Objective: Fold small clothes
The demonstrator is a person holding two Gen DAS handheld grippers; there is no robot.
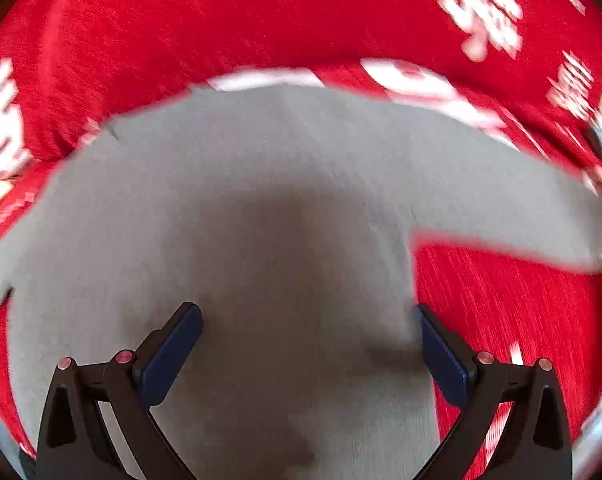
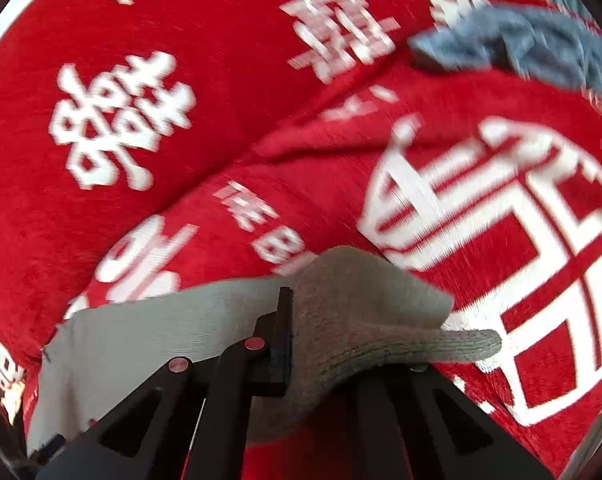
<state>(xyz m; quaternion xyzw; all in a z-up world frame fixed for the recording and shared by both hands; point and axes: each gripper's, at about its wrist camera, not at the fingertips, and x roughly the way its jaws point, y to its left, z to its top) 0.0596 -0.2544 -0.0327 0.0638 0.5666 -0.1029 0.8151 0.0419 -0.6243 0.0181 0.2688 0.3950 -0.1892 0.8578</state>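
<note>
Grey garment on red printed blanket; right gripper clamped on it, left gripper spread above it.

No container appears in either view. In the left wrist view the flat grey knit garment (image 1: 261, 184) fills the centre and lower frame on the red plush blanket with white characters (image 1: 189, 20); the left gripper (image 1: 311, 322) stands wide apart over it, blue pads (image 1: 173, 354) pinching nothing. In the right wrist view the right gripper (image 2: 289, 300) is closed on a ribbed fold of the garment (image 2: 357, 312) at lower centre; its right finger is hidden under the cloth. A crumpled blue-grey cloth (image 2: 521, 44) lies upper right, cut off by the edge. Motion blur obscures the lettering and the garment's outline.
</note>
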